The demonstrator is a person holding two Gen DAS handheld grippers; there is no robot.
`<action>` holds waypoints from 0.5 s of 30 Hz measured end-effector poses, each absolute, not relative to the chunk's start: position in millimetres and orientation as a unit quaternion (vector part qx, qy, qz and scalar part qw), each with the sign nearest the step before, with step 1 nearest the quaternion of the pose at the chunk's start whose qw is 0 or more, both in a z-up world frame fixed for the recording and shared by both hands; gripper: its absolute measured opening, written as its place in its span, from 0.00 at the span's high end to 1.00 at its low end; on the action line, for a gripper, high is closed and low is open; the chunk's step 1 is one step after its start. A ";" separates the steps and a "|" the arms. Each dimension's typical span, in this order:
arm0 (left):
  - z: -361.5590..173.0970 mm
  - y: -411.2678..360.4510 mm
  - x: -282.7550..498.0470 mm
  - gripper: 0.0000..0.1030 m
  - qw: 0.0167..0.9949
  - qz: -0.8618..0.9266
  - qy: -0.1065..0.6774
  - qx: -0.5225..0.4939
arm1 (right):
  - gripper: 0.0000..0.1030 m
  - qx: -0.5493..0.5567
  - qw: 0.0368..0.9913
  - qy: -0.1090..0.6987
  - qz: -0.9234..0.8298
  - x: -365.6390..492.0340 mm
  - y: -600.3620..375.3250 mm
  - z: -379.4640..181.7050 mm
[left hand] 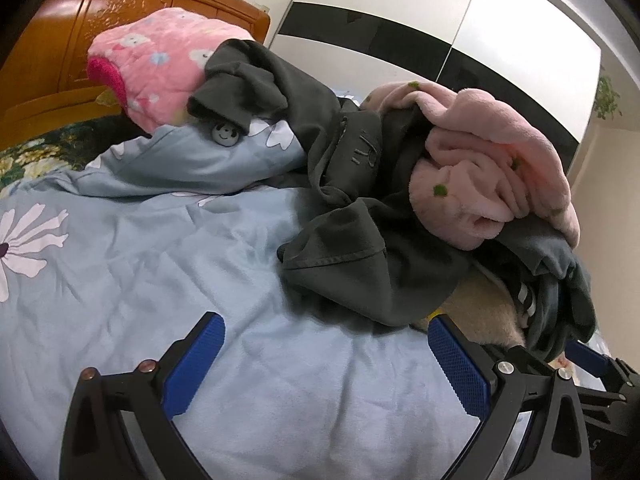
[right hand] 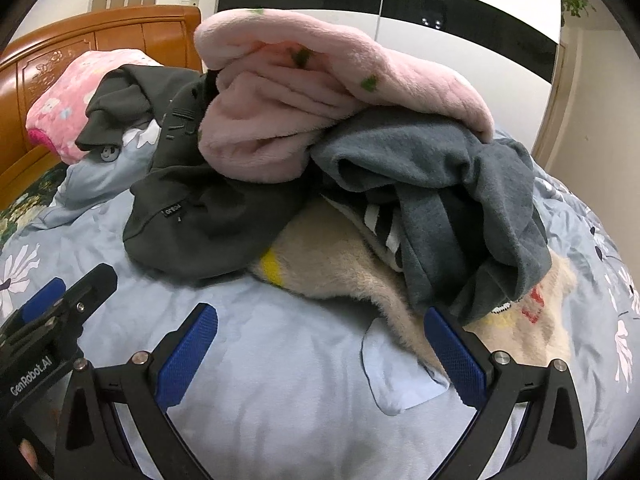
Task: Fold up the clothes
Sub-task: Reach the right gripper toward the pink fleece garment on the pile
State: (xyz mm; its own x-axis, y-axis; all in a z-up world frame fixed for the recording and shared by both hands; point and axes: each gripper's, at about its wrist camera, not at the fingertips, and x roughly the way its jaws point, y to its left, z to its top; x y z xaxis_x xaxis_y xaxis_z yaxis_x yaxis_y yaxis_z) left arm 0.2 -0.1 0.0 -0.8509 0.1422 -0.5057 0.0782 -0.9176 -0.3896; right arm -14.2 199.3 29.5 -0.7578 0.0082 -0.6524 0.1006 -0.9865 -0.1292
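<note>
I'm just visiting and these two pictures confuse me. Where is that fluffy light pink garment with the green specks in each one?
Left wrist view: the light pink fleece garment lies right of centre, atop the clothes pile.
Right wrist view: it crowns the pile at upper centre, above the grey sweater.
Shared landmark: the smiley-face button on the blue bedding, beside the dark garment's sleeve.
</note>
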 end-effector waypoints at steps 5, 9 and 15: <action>0.4 -1.9 2.1 0.00 0.020 0.939 -0.207 -0.273 | 0.00 0.347 0.025 0.081 -0.934 -14.8 196.5 29.0; 0.6 -3.3 3.7 0.00 0.023 0.938 -0.210 -0.273 | 0.00 0.348 0.024 0.079 -0.934 -16.3 194.6 28.3; -1.3 -5.1 -1.9 0.00 0.022 0.937 -0.210 -0.276 | 0.00 0.354 0.021 0.078 -0.932 -17.8 192.6 27.7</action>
